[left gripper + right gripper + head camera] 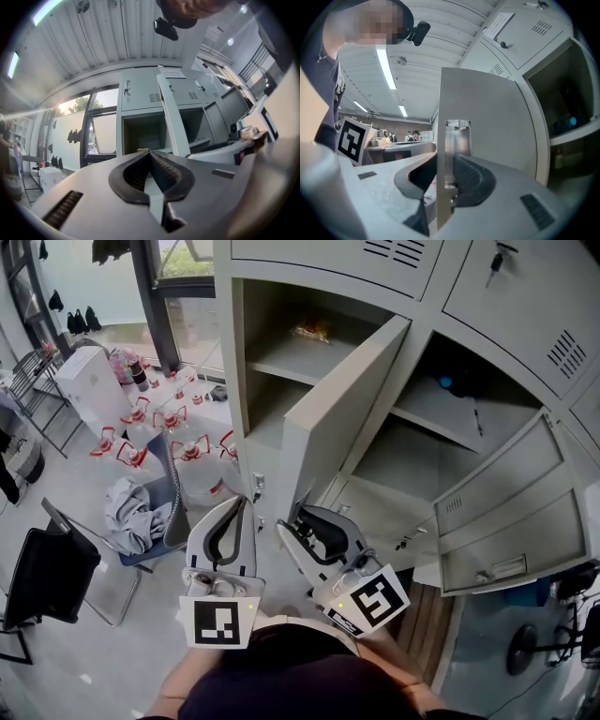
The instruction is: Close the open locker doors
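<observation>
The grey locker bank (525, 296) has two open doors. The left door (347, 418) swings out towards me; its free edge (445, 140), with a metal latch plate, stands between the jaws of my right gripper (298, 514) (445, 154), which is shut on it. My left gripper (242, 501) (150, 152) hangs just left of that door, shut and holding nothing. In the left gripper view the door (171, 117) shows edge-on beside its open compartment (143, 133). The second open door (506, 512) hangs out at the lower right, apart from both grippers.
Large water bottles with red handles (141, 442) crowd the floor left of the lockers. A chair with a grey cloth (136, 512) and a black chair (47, 577) stand nearer. A key (497, 263) hangs in an upper door. A wheeled thing (525, 648) sits at the lower right.
</observation>
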`<action>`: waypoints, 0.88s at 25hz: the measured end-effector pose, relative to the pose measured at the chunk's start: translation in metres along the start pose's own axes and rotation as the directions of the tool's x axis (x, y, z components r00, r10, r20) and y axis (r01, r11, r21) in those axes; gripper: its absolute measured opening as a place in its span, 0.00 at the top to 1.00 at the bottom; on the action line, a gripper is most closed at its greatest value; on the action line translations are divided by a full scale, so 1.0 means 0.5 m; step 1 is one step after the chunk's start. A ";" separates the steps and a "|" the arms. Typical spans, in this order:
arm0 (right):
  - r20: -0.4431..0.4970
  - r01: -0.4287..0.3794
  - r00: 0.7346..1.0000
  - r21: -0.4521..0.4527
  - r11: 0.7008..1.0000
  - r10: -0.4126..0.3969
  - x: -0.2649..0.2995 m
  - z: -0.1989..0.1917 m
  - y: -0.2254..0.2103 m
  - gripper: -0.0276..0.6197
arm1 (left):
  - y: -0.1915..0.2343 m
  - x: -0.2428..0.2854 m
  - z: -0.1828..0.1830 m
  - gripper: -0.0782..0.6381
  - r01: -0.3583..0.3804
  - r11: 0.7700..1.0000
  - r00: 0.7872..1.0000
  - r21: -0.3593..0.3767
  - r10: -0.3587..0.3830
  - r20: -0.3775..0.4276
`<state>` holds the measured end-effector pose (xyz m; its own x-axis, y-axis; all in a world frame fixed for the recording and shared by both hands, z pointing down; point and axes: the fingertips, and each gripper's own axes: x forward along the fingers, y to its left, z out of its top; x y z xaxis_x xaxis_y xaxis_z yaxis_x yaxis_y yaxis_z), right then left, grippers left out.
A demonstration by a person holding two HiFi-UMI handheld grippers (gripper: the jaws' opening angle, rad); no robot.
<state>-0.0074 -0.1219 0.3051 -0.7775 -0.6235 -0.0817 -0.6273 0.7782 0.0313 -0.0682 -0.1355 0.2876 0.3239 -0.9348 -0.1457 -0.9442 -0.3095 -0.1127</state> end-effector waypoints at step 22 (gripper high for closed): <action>0.016 0.225 0.974 -0.035 0.974 -0.225 0.186 -0.013 -0.021 0.79 | 0.171 0.078 -0.043 0.89 0.144 0.989 0.989 -0.027 -0.143 0.030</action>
<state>-0.0733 -0.1886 0.3036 -0.6160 -0.7811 -0.1022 -0.7873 0.6148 0.0466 -0.1377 -0.2024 0.2935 0.4573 -0.8753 -0.1570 -0.8890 -0.4455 -0.1058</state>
